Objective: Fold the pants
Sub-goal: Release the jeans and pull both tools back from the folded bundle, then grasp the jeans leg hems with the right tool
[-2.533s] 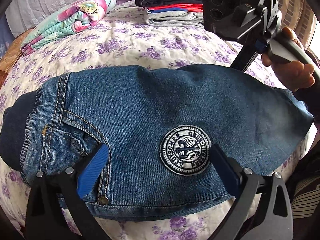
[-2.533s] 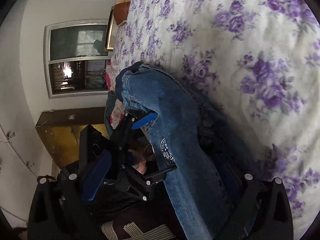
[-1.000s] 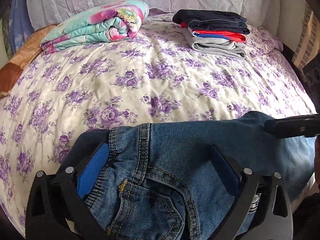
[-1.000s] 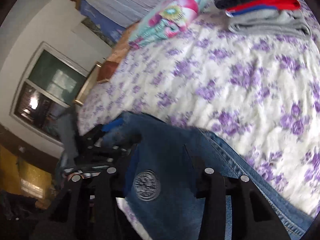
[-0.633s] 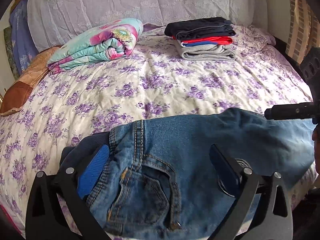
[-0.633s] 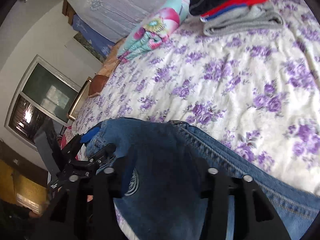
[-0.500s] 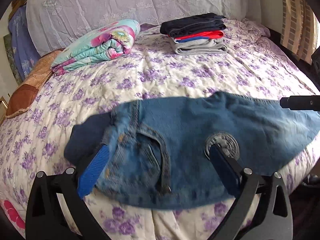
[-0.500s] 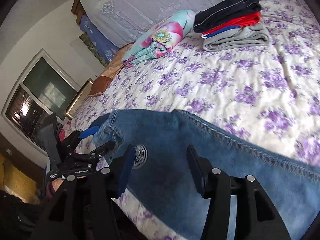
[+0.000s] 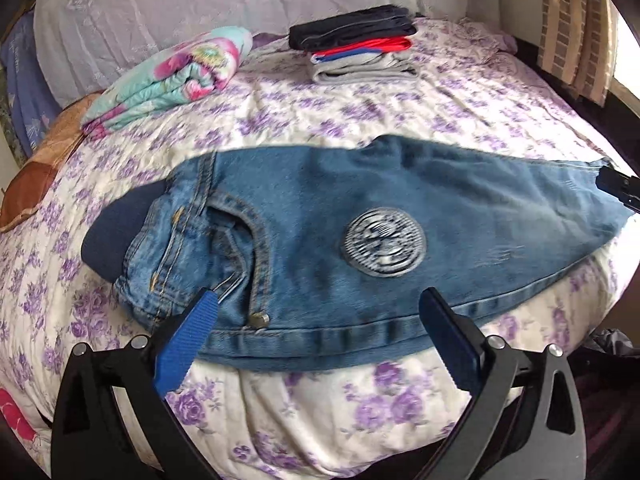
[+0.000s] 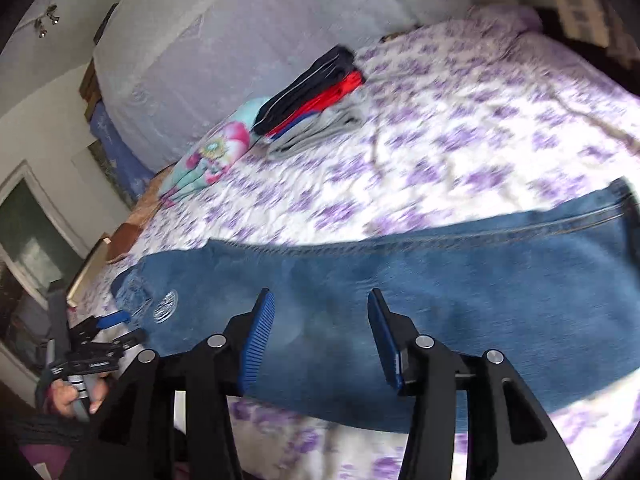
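across the left wrist view, the left gripper [image 9: 316, 308] hangs with its jaws spread wide and nothing clamped; its two blue pads sit over the near hem of the jeans [image 9: 360, 240] without pinching the cloth. one pair of jeans lies flat across the front of the bed [image 9: 460, 96], waistband and dark cuff to the left, one round patch [image 9: 382, 242] near the middle, the leg running off to the right where a black tip of the other tool shows at the frame edge. behind it stand one stack of folded clothes [image 9: 356, 46] and one rolled floral blanket [image 9: 172, 76], both well apart from the denim, with a broad stretch of bare purple-flowered cover between. the near bed edge lies just below the hem. over in the right wrist view, which is blurred, the right gripper [image 10: 320, 316] has its jaws partly apart and closing, with the jeans [image 10: 440, 280] lying below the gap and no cloth seen pinched between the pads. the leg end reaches the right frame edge. at the lower left a hand [image 10: 76, 396] grips the handle of the left gripper [image 10: 108, 330] beside the waistband end. the same one stack [image 10: 312, 100] and one blanket [image 10: 208, 156] sit far up the bed.
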